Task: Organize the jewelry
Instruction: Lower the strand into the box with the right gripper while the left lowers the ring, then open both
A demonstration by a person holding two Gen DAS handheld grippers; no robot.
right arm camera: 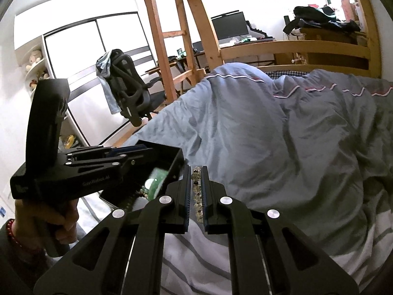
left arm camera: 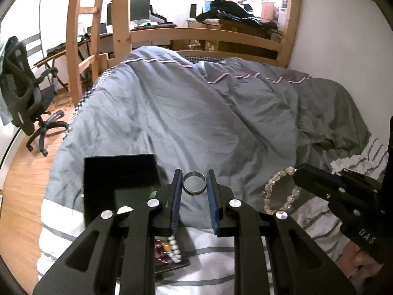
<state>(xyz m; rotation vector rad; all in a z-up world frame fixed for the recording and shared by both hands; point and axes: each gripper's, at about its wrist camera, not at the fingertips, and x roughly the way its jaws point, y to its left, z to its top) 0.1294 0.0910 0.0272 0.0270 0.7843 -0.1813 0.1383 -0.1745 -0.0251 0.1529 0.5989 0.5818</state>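
**Jewelry: ring and bracelet both up in the grippers, box sitting on the bed**

The silver ring (left arm camera: 194, 182) is pinched upright between the left gripper (left arm camera: 194, 175) pads, up above the grey duvet (left arm camera: 196, 113). The right gripper (right arm camera: 196, 172) is clamped tight on the clear bead bracelet (left arm camera: 282, 189), which dangles from its tips. The open black jewelry box (left arm camera: 118, 172) sits near the bed's left edge, just below the left gripper, with bead bracelets inside.
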